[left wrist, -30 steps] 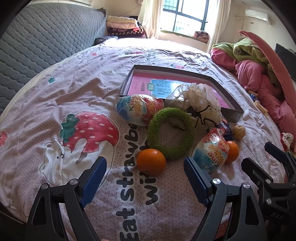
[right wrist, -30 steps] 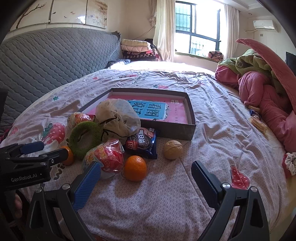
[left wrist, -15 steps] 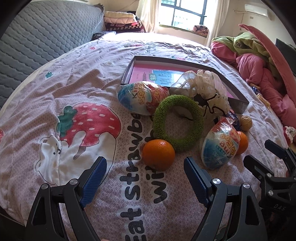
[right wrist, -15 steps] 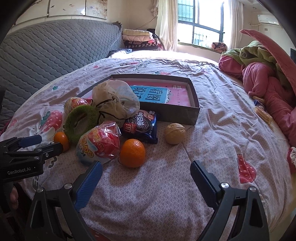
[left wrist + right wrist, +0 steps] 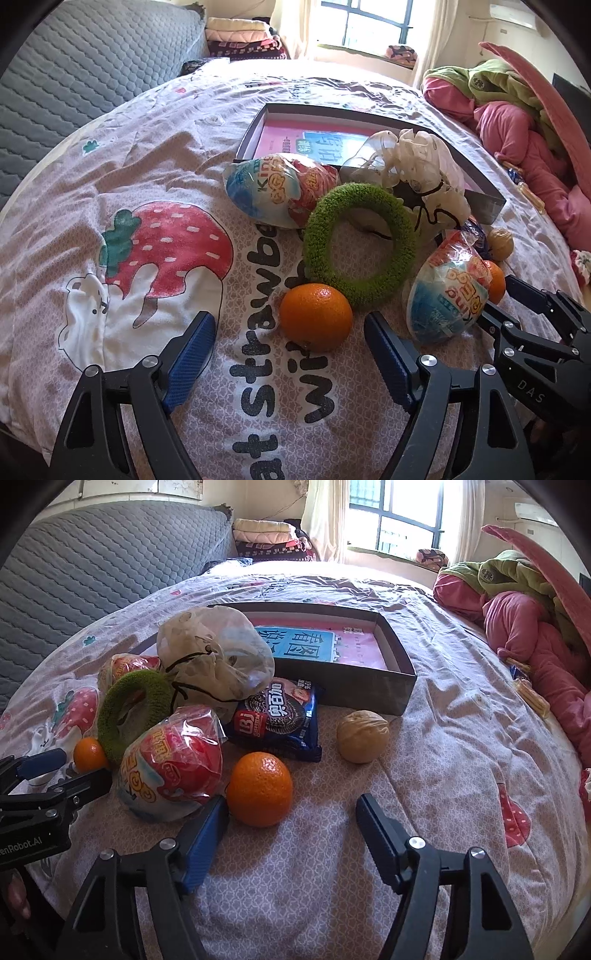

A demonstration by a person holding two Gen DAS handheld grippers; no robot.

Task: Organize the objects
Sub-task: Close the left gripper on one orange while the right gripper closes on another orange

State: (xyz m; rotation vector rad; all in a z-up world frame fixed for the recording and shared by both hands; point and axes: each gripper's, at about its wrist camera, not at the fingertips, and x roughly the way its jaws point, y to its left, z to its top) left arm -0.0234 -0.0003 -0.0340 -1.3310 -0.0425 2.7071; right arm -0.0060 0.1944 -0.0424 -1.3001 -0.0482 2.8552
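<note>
Left wrist view: the left tool (image 5: 286,349) stands wide open over the printed bedspread (image 5: 147,177), its blue ribbed pads to either side of a dimpled orange (image 5: 315,316) and short of it, nothing gripped; its jaws have just eased in slightly. Bare quilt lies open to the left of the pile, over the strawberry print. Touching the orange from behind is a fuzzy green ring (image 5: 360,243), with a crinkly foil-wrapped egg (image 5: 277,190) at its far left and a second wrapped egg (image 5: 448,291) to its right. In the right wrist view the right tool (image 5: 291,814) is partly open and empty, its jaws having just been closing; its left pad sits just beside a second orange (image 5: 259,789), which lies ahead of the gap. Beyond are a glossy blue biscuit packet (image 5: 279,716), a tan wrinkled walnut (image 5: 362,736) slightly apart, a knotted clear plastic bag (image 5: 214,653), and the shallow dark box (image 5: 399,672) with a pink lining. Smooth quilt to the right of the walnut is free. Compared with a second ago, both views sit closer to the pile.
</note>
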